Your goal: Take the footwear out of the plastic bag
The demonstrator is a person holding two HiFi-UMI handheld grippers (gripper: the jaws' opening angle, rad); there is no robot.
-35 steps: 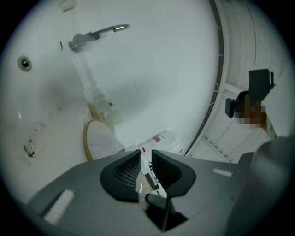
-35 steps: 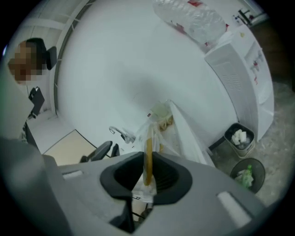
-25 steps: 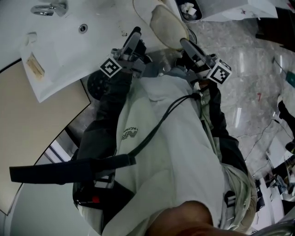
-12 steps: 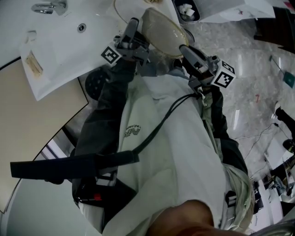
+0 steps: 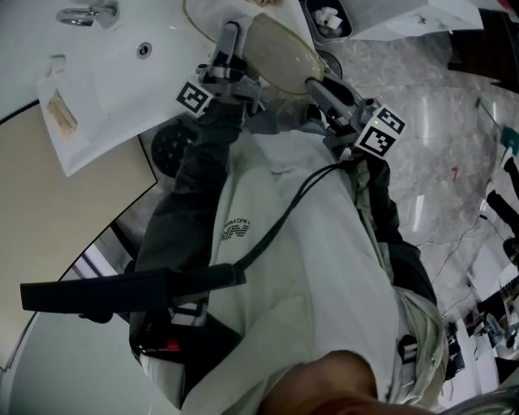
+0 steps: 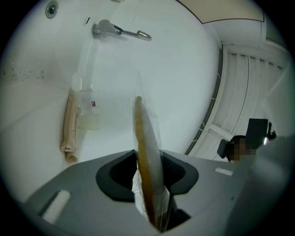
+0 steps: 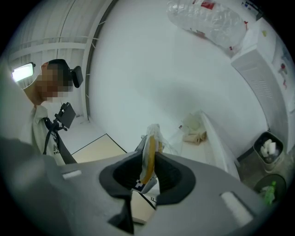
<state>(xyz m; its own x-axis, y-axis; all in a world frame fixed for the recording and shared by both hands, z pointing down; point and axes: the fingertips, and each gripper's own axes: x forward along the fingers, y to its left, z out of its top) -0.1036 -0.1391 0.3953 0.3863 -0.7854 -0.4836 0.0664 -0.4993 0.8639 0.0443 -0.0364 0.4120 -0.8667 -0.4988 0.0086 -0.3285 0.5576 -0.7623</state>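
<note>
The left gripper (image 5: 230, 34) has just squeezed in and now pinches the slipper (image 6: 146, 147), which is still inside its plastic bag (image 7: 154, 130). The right gripper (image 7: 148, 157) has just loosened a bit, but its jaws still touch the slipper's edge. If that side slips, the slipper may swing and drop onto the white counter (image 6: 175, 64). A second ago the left gripper and slipper were closer to the body.

White washbasin (image 5: 122, 81) with chrome tap (image 5: 85, 14), beige panel (image 5: 57, 219), grey marbled floor (image 5: 438, 138), small bin (image 5: 328, 18).
</note>
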